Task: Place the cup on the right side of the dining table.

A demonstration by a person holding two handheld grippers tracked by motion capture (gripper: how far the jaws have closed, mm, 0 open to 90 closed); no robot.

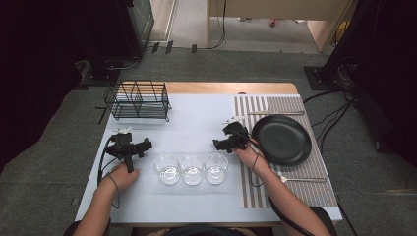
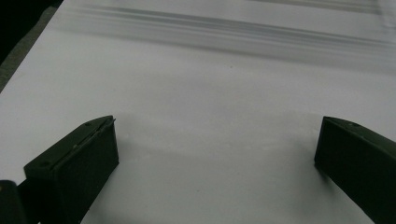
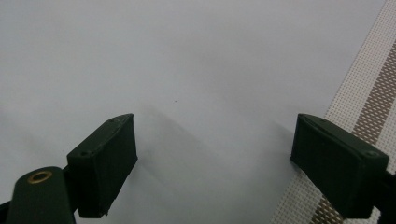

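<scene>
L gripper: held over the near-left part of the tabletop, just left of the glasses; jaws spread wide in the left gripper view, nothing btwn them, bare white surface beneath.
R gripper: at the left edge of the placemat, touching or just beside the plate rim, can't tell which; jaws apart in the right gripper view, nothing btwn them, white tabletop under them w/ striped mat by the right-hand jaw.
Glasses: three clear ones, upright, in a row side by side near the front edge, btwn the two hands.
Plate: black, round, flat on the placemat, right side.
Rack: black wire, far-left of tabletop, well apart from the glasses.
Cutlery: one piece on the mat beyond the plate, one on its near side; too small to tell which kind.
</scene>
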